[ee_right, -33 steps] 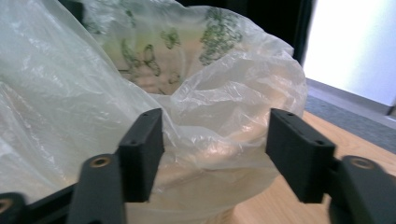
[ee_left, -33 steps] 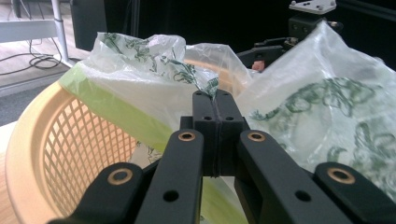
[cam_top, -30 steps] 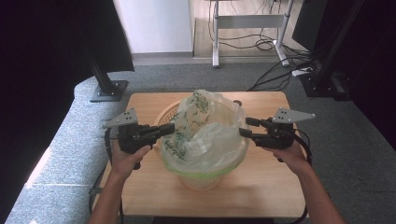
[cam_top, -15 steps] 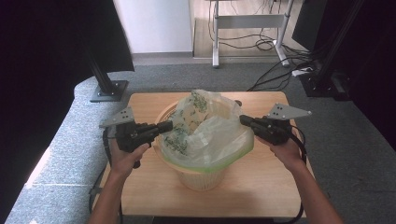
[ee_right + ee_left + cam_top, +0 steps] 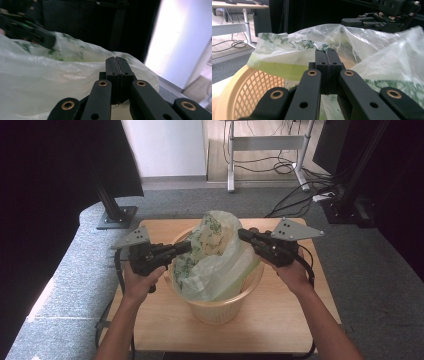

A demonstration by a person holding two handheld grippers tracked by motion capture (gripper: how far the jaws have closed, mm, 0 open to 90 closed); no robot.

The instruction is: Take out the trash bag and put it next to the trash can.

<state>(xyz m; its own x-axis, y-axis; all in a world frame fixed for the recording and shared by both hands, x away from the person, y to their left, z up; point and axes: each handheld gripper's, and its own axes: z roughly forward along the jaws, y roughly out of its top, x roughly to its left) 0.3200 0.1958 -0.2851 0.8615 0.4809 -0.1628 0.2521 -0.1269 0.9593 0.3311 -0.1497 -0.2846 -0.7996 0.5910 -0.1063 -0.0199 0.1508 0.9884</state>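
Wooden table (image 5: 150, 320), grey carpet around: basket (image 5: 220, 307) at centre, thin plastic bag (image 5: 220, 265) in it, rising above its rim. Left gripper (image 5: 187, 247) and right gripper (image 5: 242, 234) each clenched on bag film at opposite sides of basket. Risk (judged): pulling apart could tear the film or slip it from the pads.

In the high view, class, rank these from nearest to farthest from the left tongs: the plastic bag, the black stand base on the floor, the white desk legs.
1. plastic bag: at the left tongs, in the basket.
2. black stand base: on the floor, behind-left.
3. white desk legs: far back.
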